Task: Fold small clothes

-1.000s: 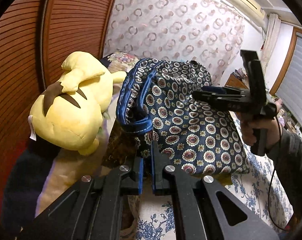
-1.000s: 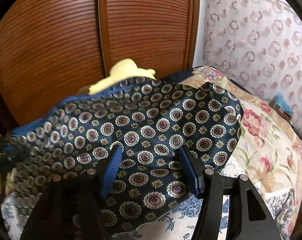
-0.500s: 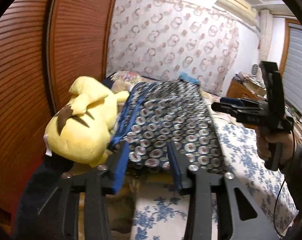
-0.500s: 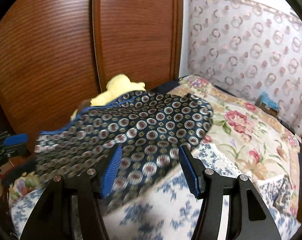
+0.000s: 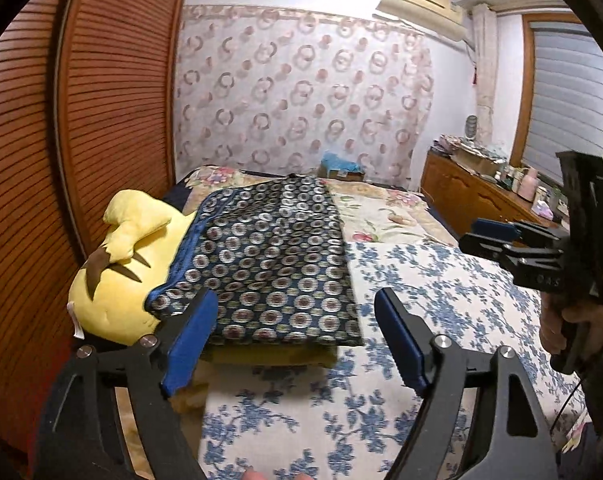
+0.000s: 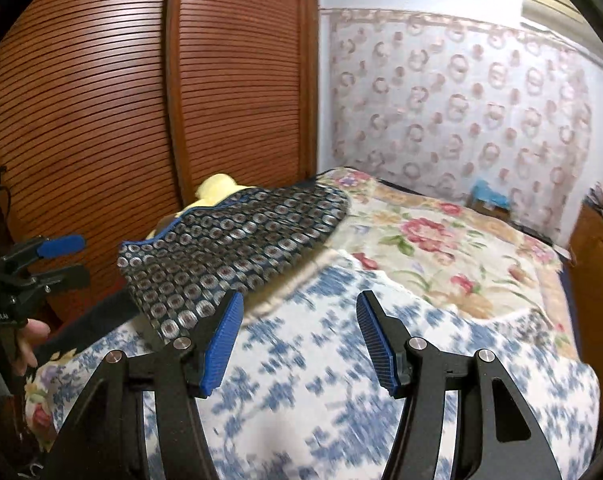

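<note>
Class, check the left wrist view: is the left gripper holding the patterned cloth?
No. The left gripper stands open with nothing between its pads, and the cloth lies flat on the bed.

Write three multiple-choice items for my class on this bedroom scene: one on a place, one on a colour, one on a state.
1. Where does the patterned navy garment lie?
A on the floor
B on the bed, against the yellow plush toy
C on the dresser

2. What colour are the gripper pads?
A blue
B red
C white

3. What is the left hand-held gripper holding?
A the garment
B the toy
C nothing

Key: 1 B, its edge overlaps the toy; 2 A, blue in both views; 3 C, jaws apart and empty, having just opened.
</note>
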Demonstrator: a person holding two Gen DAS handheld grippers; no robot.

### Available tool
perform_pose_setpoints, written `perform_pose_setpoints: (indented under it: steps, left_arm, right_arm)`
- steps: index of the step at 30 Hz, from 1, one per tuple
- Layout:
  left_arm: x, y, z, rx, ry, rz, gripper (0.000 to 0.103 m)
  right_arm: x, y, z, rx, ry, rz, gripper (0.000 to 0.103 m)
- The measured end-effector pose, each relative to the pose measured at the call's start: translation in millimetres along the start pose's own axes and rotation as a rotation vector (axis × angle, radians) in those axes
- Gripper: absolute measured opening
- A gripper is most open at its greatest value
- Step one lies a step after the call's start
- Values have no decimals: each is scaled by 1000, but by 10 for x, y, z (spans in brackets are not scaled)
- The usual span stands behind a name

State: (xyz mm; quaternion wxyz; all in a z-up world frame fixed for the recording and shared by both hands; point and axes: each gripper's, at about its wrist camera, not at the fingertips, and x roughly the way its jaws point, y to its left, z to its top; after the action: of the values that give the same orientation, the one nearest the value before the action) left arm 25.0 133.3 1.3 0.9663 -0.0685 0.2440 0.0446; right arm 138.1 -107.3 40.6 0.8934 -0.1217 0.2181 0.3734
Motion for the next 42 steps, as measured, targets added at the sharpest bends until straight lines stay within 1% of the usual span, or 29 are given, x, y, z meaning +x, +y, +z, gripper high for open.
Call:
perform_pose_setpoints:
  steps: [4,8,11,14,17,23,25,28,34,38,42]
  left_arm:
    - [-14,-193,1,28,-2,-28,82]
    - [-23,-429,-3,57,1,-52,82]
    - [-42,-585,-13,62,1,-67,82]
    - [-63,-727,-6,70,2,-73,82]
    - [-97,-884,0,81,1,-96,82]
    - [-139,-1187,88,97,-15,-91,82]
    - [-168,-1299,135,109,-27,-81,82]
    - [-225,-1390,190,117,-46,-97,82]
    - [-363,-1529,308,125,-80,-96,82]
    - [-427,-1580,350,129,-91,-108,82]
    - [-455,-1605,341,134,-100,-105,82]
  right_arm:
    - [-273,-50,-205,46,0,-43,63]
    - [-526,-80,-413,92,2,-89,72]
    - [-777,-92,-484,122,-1,-138,77]
    - [-951,-126,-503,152,-18,-171,78]
    - [-1117,-83,-526,170,-31,-214,78]
    - [-1389,52,-565,197,-85,-289,78]
    - [-1436,66,-579,203,-104,-302,78]
    - [-1501,148,-590,210,-131,-333,78]
    - [-1607,277,-664,233,-180,-363,78]
    - [-1579,337,-709,239,-198,-377,78]
    - [-1515,345,-789,244,-203,-377,78]
